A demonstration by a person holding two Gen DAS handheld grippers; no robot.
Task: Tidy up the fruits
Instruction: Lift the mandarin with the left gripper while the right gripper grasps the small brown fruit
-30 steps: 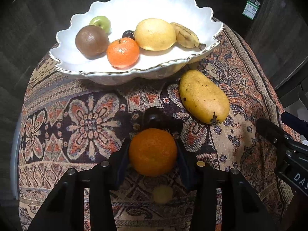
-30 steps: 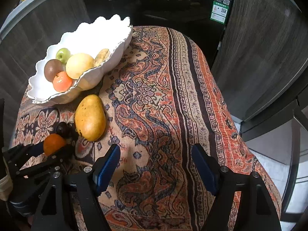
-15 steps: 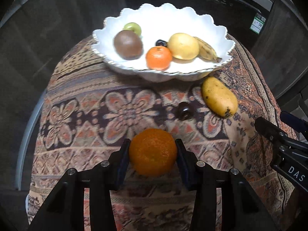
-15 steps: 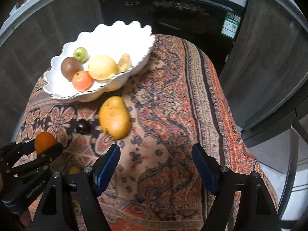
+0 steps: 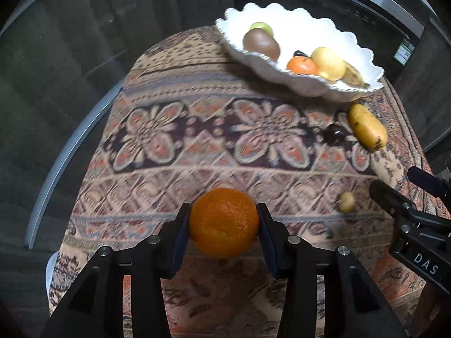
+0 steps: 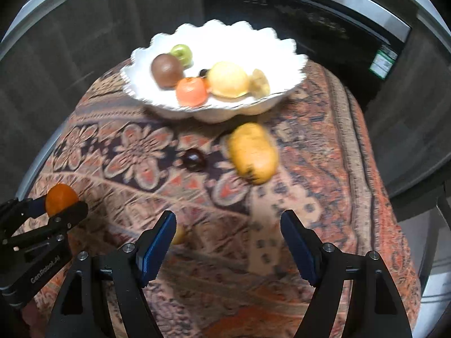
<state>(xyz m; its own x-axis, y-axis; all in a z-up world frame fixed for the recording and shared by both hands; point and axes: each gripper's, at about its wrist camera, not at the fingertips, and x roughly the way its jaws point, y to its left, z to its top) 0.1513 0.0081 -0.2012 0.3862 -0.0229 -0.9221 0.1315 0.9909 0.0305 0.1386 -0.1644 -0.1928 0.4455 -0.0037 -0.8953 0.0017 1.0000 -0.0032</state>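
Between the pads of the left tongs [image 5: 224,222] sits an orange [image 5: 224,222], clamped at its widest part and held above the patterned tabletop [image 5: 174,146], well apart from the white bowl [image 5: 363,56] at the far edge. The right tongs [image 6: 227,242] hang released, with nothing between their pads. The bowl already carries several fruits bunched toward its near side, so a careless drop could knock the mandarin [image 5: 302,65] or the brown fruit [image 5: 261,43] over the low scalloped rim. The orange is round and smooth, and a loosened squeeze on the way could let it roll off the cloth. A mango [image 5: 366,131], a dark plum [image 5: 334,135] and 1 small yellow fruit [image 5: 346,201] lie loose on the cloth along the likely path, where a low pass could nudge them.
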